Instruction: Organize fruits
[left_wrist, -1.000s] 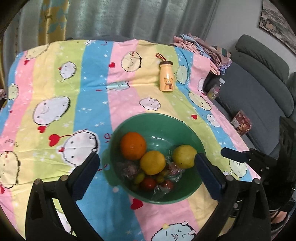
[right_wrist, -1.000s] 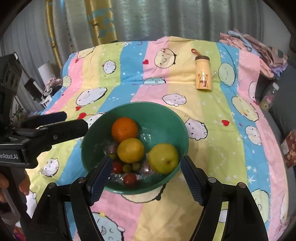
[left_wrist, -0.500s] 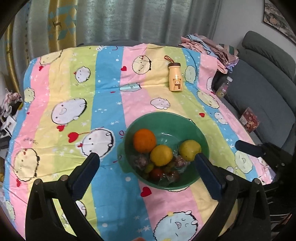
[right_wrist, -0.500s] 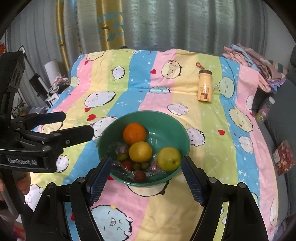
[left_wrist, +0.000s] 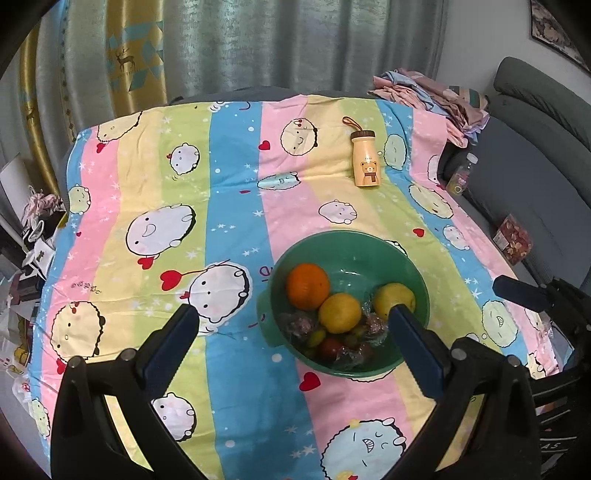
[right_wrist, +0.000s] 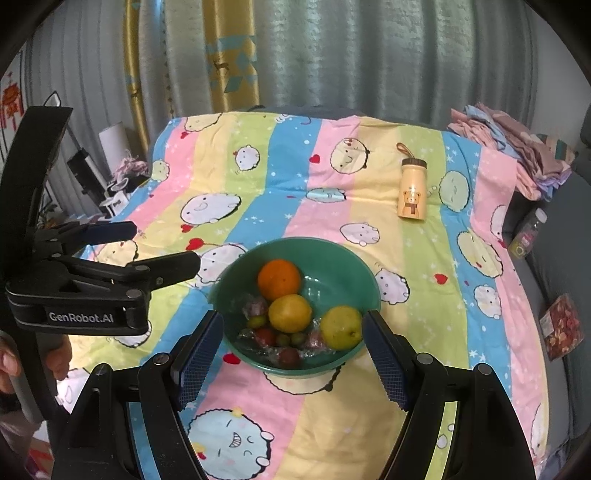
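A: Down in front of both grippers sits the green bowl (right_wrist: 369, 291) with the fruit. Which is nearer?
B: The right gripper (right_wrist: 293, 350); its jaws are apart, empty. The left gripper (left_wrist: 291, 336) is apart too.
A: Anything extra?
B: Only the right view shows a hand (right_wrist: 9, 363).

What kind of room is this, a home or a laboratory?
Most likely a living room at home. A grey sofa stands beside the table, long curtains hang behind it, and a cartoon-printed cloth covers the table under the green fruit bowl.
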